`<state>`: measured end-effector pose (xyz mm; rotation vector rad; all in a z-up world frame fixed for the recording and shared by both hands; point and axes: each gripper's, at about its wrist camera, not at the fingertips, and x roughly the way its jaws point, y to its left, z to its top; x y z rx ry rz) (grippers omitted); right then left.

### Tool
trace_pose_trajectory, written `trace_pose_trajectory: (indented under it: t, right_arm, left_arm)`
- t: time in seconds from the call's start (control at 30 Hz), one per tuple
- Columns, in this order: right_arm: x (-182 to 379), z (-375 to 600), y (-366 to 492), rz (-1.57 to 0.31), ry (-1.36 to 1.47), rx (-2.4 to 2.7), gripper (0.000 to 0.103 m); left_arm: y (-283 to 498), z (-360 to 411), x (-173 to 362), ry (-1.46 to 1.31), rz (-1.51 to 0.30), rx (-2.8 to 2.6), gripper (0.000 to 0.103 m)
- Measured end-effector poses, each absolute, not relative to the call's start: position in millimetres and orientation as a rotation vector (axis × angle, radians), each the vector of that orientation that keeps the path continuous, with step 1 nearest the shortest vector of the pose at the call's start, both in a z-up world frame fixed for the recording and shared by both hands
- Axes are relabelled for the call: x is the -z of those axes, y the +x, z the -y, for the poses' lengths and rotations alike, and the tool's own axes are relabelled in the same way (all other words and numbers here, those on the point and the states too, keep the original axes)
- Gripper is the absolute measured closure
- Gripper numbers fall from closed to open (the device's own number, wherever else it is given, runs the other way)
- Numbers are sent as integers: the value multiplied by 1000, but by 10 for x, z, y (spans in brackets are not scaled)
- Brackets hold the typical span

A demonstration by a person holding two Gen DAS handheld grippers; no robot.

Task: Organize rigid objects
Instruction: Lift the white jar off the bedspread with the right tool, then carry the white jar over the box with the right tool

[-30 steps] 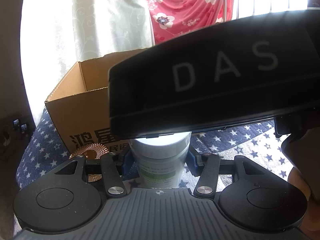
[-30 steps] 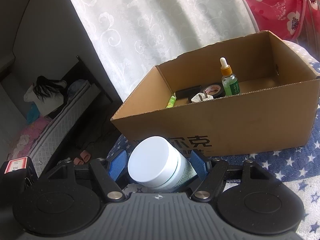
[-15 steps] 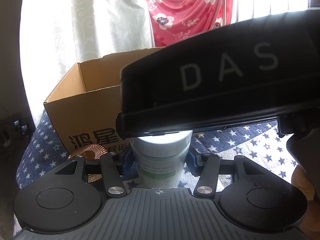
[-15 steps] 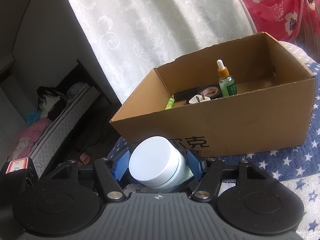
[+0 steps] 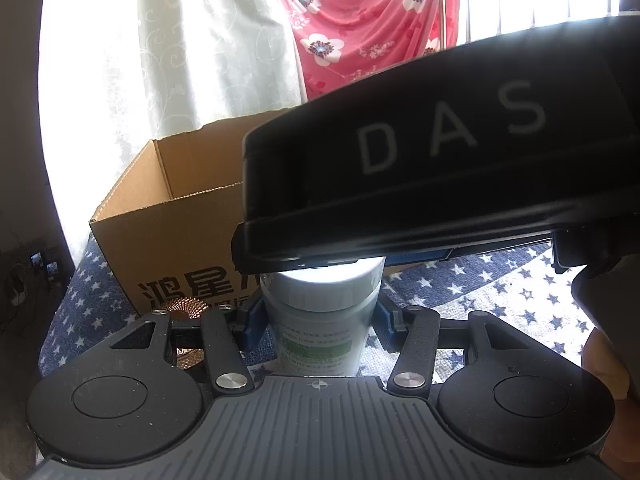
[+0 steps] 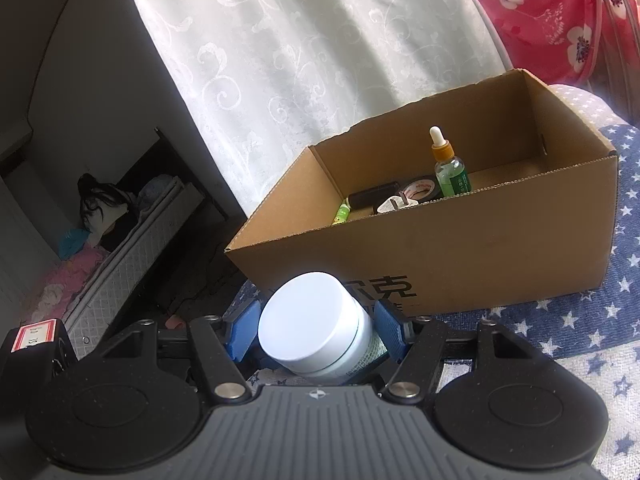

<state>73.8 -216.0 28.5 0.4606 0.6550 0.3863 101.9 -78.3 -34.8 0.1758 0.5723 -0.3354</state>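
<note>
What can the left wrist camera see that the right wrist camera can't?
Only the left wrist view shows the black casing marked DAS and a copper-coloured round thing beside the cardboard box. Only the right wrist view looks inside the box: a dropper bottle, a tape roll and a white plug. Both show the white jar, the cardboard box, the starry cloth and the red flowered cloth.

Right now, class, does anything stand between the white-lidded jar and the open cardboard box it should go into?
Only the cardboard box's near wall, right behind the white-lidded jar, which likely needs lifting over it. Inside, a dropper bottle, tape roll and plug lie leftward; the right floor looks bare.
</note>
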Motion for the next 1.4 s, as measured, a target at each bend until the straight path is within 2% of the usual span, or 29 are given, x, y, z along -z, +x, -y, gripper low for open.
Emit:
trace_pose_trajectory:
  t: [0.17, 0.43, 0.6, 0.7, 1.03, 1.2, 1.3, 1.4]
  right_arm:
    - [-459, 2146, 631, -619, 447, -406, 37]
    - [-1122, 2146, 559, -490, 331, -472, 38]
    - [-1485, 2284, 760, -447, 272, -496, 39]
    - [-1585, 2476, 1033, -467, 277, -485, 39]
    - [-1177, 3146, 2066, -640, 326, -388, 40]
    - [-905, 3381, 2393, -695, 372, -378, 41]
    - [-764, 3471, 2548, -719, 386, -364, 42]
    - [-660, 3512, 2653, -740, 392, -355, 43]
  left_arm:
    - [896, 714, 155, 196, -531, 335, 51]
    - [878, 612, -469, 205, -442, 360, 51]
    - [1152, 677, -788, 212, -415, 395, 51]
    - [1496, 786, -868, 200, -458, 434, 51]
    - [2686, 1362, -505, 158, -719, 512, 51]
    - [2731, 1736, -265, 192, -775, 498, 51]
    - [2787, 1841, -474, 178, -795, 500, 49]
    - [2853, 1857, -462, 166, -820, 505, 49]
